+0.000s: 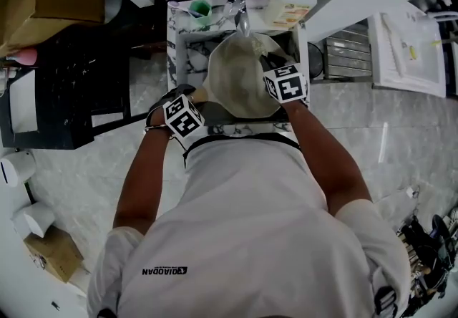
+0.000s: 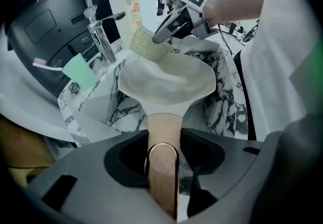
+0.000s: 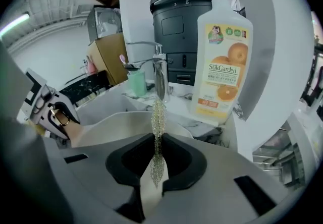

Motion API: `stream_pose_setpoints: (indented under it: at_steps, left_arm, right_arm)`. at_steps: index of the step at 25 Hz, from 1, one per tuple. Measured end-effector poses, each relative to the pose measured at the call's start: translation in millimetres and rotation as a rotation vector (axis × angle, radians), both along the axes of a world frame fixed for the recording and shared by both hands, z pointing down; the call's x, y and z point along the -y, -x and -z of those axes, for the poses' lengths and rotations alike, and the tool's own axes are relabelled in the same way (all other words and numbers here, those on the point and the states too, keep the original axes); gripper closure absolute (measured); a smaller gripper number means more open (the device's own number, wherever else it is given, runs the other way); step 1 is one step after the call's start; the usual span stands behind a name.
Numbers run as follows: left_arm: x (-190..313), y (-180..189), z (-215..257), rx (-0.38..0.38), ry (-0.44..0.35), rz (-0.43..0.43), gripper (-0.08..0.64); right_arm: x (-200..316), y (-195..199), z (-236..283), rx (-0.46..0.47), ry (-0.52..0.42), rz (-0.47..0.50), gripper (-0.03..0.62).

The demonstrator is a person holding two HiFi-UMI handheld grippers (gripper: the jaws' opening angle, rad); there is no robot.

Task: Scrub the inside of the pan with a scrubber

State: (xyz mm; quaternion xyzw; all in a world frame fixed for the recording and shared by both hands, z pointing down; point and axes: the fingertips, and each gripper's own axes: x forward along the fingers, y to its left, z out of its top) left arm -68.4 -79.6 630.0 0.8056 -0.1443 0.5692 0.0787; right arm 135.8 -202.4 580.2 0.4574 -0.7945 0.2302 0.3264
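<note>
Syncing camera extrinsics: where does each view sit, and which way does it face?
Head view: on the person's head, looking steeply down into the sink; torso, both arms, left tool and right tool show.
Left gripper view: on the left tool, looking along the pan handle over the pan to the faucet; its jaws flank the handle.
Right gripper view: on the right tool, facing faucet and soap bottle; its jaws clamp the scrubber.
Shared: all three show the pan; each gripper view shows the other tool.
</note>
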Motion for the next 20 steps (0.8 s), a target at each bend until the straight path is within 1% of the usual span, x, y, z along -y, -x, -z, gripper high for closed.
stream_pose_setpoints:
  at_steps: [4, 6, 8, 11, 15, 20]
  left_arm:
    - [-2, 3, 1, -0.012, 0.054, 0.011, 0.356]
    - [-2, 1, 1, -0.017, 0.073, 0.016, 0.356]
    - [-2, 0, 1, -0.019, 0.078, 0.015, 0.356]
    - [0, 1, 2, -0.019, 0.067, 0.012, 0.356]
    - [0, 1, 1, -0.022, 0.068, 0.010, 0.356]
    - [0, 2, 2, -0.024, 0.082, 0.012, 0.356]
  right_arm:
    - [15, 3, -18, -0.104, -0.001, -0.041, 0.520]
    - [21, 3, -24, -0.175, -0.020, -0.031, 0.520]
    - [24, 11, -34, -0.234, -0.036, 0.015, 0.520]
    - [24, 30, -54, -0.283, -0.029, 0.112, 0.520]
    - [28, 50, -71, -0.272, -0.013, 0.184, 0.520]
    - [35, 71, -80, -0.185, 0.024, 0.233, 0.520]
